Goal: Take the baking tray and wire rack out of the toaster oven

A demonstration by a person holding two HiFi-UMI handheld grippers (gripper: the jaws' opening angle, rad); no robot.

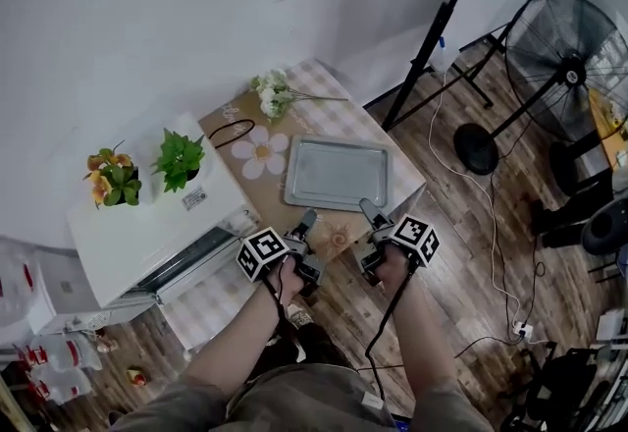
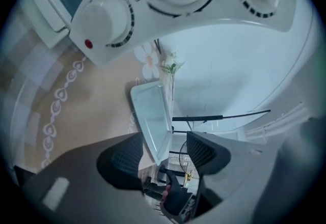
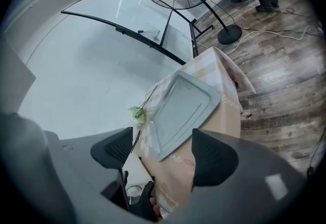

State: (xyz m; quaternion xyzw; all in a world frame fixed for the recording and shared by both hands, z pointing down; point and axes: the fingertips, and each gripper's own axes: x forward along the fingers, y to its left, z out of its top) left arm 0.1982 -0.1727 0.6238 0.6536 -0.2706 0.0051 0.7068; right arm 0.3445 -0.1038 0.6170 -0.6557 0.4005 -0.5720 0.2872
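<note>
The grey baking tray (image 1: pixel 337 173) lies flat on the table's tan cloth, right of the white toaster oven (image 1: pixel 147 224). The oven's door (image 1: pixel 191 263) hangs open at the front; no wire rack shows. My left gripper (image 1: pixel 306 221) is open just short of the tray's near left corner, and the tray (image 2: pixel 152 116) shows between its fingers. My right gripper (image 1: pixel 368 212) is open by the tray's near right corner, with the tray (image 3: pixel 181 111) ahead of it. Neither holds anything. The oven's knobs (image 2: pixel 104 24) fill the top of the left gripper view.
Two potted plants (image 1: pixel 147 170) stand on the oven. White flowers (image 1: pixel 273 94) and a black loop (image 1: pixel 231 133) lie at the table's back. A floor fan (image 1: pixel 564 52), a black stand pole (image 1: pixel 437 27) and cables (image 1: pixel 491 224) occupy the wooden floor on the right.
</note>
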